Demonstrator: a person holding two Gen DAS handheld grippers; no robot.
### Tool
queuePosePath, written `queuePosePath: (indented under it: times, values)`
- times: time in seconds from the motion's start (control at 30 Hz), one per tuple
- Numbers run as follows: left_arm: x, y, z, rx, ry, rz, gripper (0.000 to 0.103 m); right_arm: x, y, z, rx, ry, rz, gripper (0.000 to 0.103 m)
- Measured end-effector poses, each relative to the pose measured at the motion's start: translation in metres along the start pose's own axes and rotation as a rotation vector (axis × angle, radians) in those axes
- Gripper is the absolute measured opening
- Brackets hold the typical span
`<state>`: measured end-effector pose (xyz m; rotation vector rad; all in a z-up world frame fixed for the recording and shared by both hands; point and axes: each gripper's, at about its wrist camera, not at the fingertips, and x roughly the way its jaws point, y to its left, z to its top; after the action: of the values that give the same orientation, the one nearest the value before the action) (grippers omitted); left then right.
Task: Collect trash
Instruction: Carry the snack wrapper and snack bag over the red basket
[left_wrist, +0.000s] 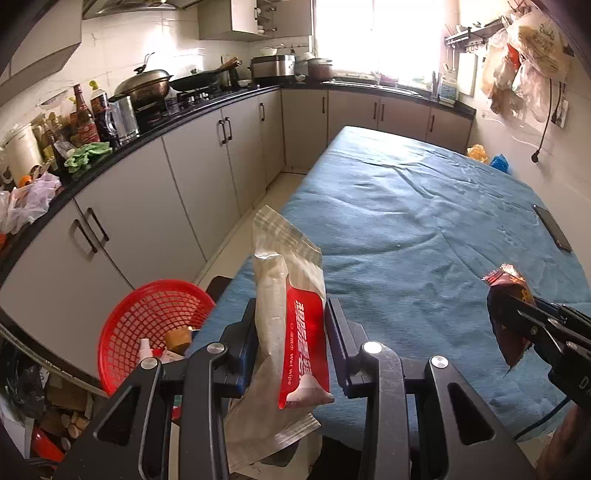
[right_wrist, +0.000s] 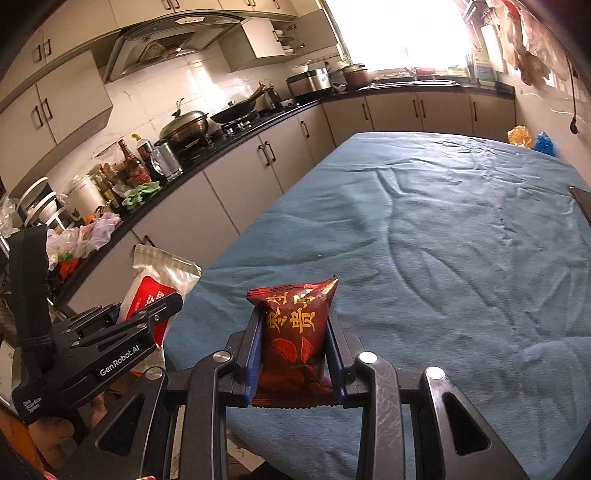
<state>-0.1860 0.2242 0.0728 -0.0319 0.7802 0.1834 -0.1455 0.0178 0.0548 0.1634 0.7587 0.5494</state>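
Note:
My left gripper (left_wrist: 290, 317) is shut on a white and red wet-wipe pack (left_wrist: 295, 306) that stands upright between the fingers, over the near left corner of the table. A red mesh basket (left_wrist: 147, 325) holding some scraps sits below and to the left of it, off the table's edge. In the right wrist view my right gripper (right_wrist: 294, 332) is shut on a dark red snack packet (right_wrist: 295, 325) with gold lettering, held above the blue tablecloth (right_wrist: 443, 258). The left gripper (right_wrist: 147, 317) with the wipe pack (right_wrist: 159, 280) shows at the left of that view, and the right gripper (left_wrist: 524, 317) with its packet (left_wrist: 506, 325) at the right of the left wrist view.
A black counter (left_wrist: 147, 136) with bottles, pots and a stove runs along the left over grey cabinets. A dark phone (left_wrist: 552, 227) lies at the table's right edge. Yellow and blue bags (left_wrist: 487, 157) sit at the far right corner. Clutter fills the floor beneath the basket.

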Motion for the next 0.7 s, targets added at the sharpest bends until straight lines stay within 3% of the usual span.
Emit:
queuePosePath:
  times: [0.7]
  values:
    - [0.0, 0.045, -0.007, -0.047, -0.004, 0.113, 0.034, 0.014, 0.044, 0.0, -0.095, 0.018, 0.097, 0.033]
